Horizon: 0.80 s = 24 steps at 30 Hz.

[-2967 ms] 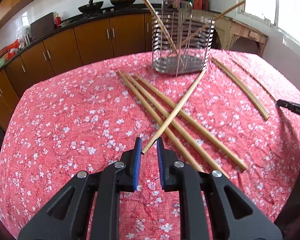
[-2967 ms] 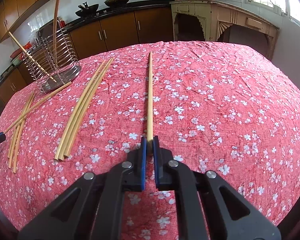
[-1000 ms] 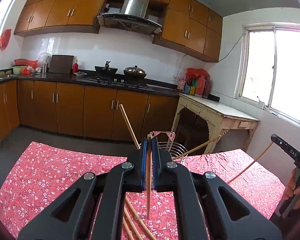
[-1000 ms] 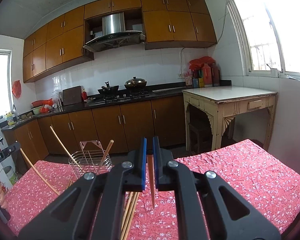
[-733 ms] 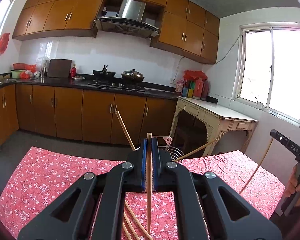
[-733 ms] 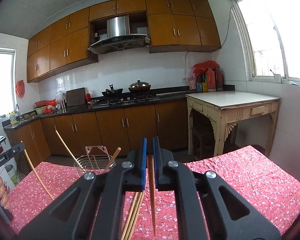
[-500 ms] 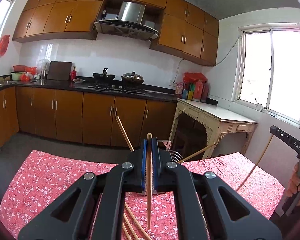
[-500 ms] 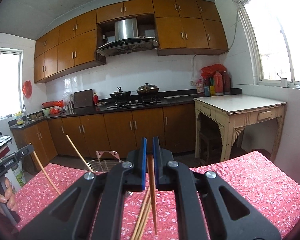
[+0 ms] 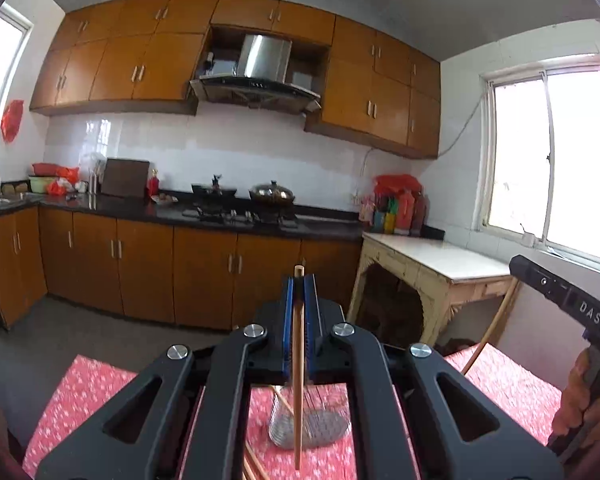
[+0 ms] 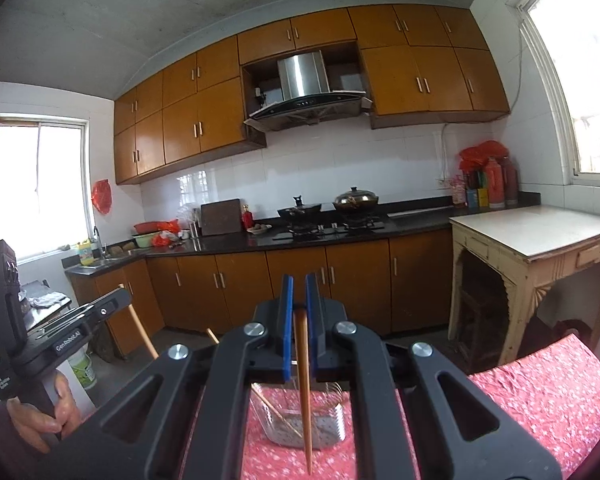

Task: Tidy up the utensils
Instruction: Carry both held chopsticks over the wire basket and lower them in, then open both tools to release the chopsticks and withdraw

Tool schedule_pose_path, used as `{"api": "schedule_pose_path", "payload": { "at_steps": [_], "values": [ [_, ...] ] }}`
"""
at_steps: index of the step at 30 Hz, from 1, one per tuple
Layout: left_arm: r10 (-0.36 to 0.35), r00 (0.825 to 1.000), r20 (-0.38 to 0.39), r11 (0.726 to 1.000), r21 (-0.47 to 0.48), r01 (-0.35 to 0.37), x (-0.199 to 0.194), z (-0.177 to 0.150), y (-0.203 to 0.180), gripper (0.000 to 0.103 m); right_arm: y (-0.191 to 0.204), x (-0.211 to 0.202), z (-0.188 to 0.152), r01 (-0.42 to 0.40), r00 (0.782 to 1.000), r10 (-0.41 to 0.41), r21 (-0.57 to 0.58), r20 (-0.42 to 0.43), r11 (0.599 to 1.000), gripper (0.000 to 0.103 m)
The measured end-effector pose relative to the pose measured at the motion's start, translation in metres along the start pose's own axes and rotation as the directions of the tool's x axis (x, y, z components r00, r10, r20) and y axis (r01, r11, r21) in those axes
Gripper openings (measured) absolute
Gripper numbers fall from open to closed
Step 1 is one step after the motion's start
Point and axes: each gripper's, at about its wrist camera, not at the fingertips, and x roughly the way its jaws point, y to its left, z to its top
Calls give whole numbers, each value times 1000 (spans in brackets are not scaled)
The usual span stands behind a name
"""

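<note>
My left gripper (image 9: 299, 284) is shut on a bamboo chopstick (image 9: 298, 380) that hangs straight down in front of the wire utensil holder (image 9: 310, 426) on the red floral tablecloth (image 9: 88, 396). My right gripper (image 10: 299, 284) is shut on another chopstick (image 10: 304, 392) that hangs point down in front of the same holder (image 10: 300, 424). The holder has a chopstick leaning in it (image 10: 276, 412). Each gripper shows in the other's view: the right one (image 9: 572, 304) at the right edge, the left one (image 10: 60, 340) at the left edge, each with its stick.
More chopsticks (image 9: 252, 464) lie on the cloth below the left gripper. Behind the table are brown kitchen cabinets (image 9: 204, 276), a hob with pans (image 9: 240, 200) and a cream side table (image 9: 432, 276) by the window.
Both grippers have kept rising and moved in over the holder, each still gripping its chopstick. The holder now sits lower in both views, behind the hanging sticks.
</note>
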Motion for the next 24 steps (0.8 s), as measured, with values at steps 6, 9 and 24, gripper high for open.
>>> {"api": "schedule_pose_path", "payload": {
  "at_steps": [6, 9, 24],
  "values": [
    [37, 998, 52, 999, -4, -37, 24, 31, -7, 5, 12, 36, 27, 22, 998, -22, -13, 61, 1000, 7],
    [67, 994, 88, 998, 1, -68, 36, 38, -11, 5, 9, 58, 33, 42, 996, -41, -14, 85, 999, 7],
    [155, 987, -39, 987, -45, -157, 130, -22, 7, 5, -30, 159, -20, 98, 991, -91, 76, -94, 992, 7]
  ]
}}
